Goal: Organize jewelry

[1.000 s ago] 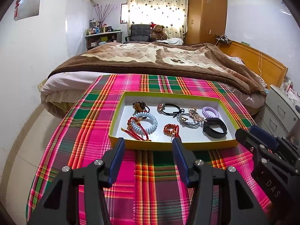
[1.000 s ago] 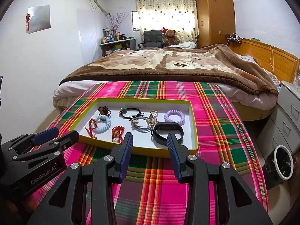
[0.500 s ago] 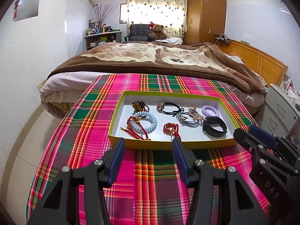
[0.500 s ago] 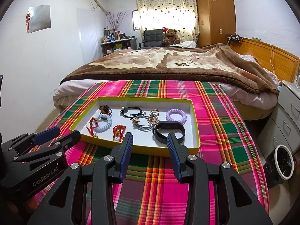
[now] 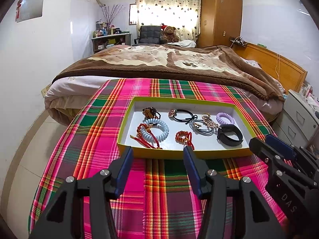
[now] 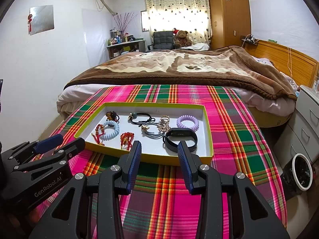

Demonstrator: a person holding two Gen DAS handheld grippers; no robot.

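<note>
Pre-grasp: left gripper [image 5: 157, 153] and right gripper [image 6: 159, 148] both wide, empty, near the tray [image 5: 179, 153]; next, reach in for one bracelet [image 6: 181, 137].

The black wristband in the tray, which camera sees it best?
The left wrist view: the black wristband lies fully in sight in the tray. In the right wrist view, the right gripper fingertips cover part of its near edge.

Plaid-covered table [image 5: 95, 149] bears a yellow-rimmed tray [image 5: 179, 153].
</note>
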